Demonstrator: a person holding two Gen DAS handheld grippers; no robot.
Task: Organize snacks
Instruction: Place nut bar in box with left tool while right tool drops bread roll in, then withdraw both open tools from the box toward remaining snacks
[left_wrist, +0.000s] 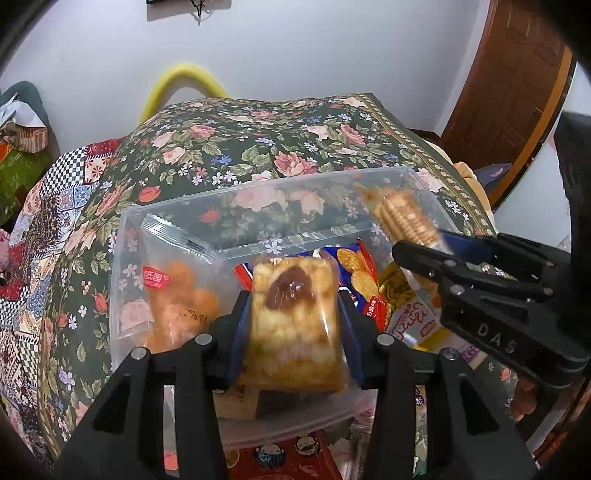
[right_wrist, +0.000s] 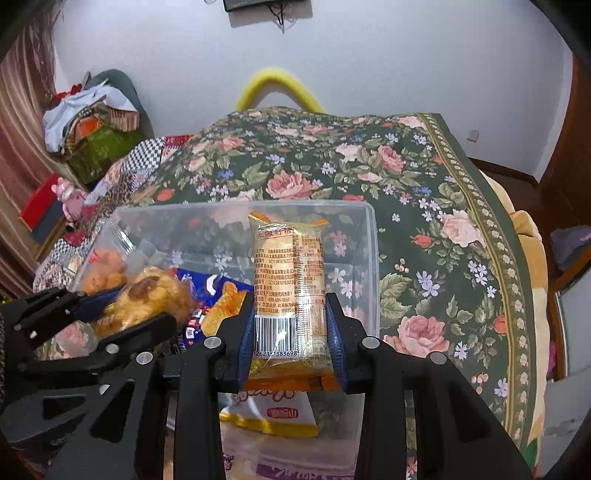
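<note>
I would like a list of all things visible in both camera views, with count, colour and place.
clear plastic box: 1, transparent, on the floral cloth
floral cloth: 1, dark green with pink roses, under the box
jam pastry packet: 1, golden with brown centre, in the left gripper
biscuit packet: 1, orange-yellow, in the right gripper
orange puff bag: 1, inside the box, left
blue cracker bag: 1, inside the box
left gripper: black and blue
right gripper: black and blue

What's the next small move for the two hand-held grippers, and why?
Probably lower both and release. The left hand-held gripper is shut on a pastry and the right hand-held gripper on a cracker pack, both held over the clear bin, which already holds other snacks, so dropping them in looks next.
</note>
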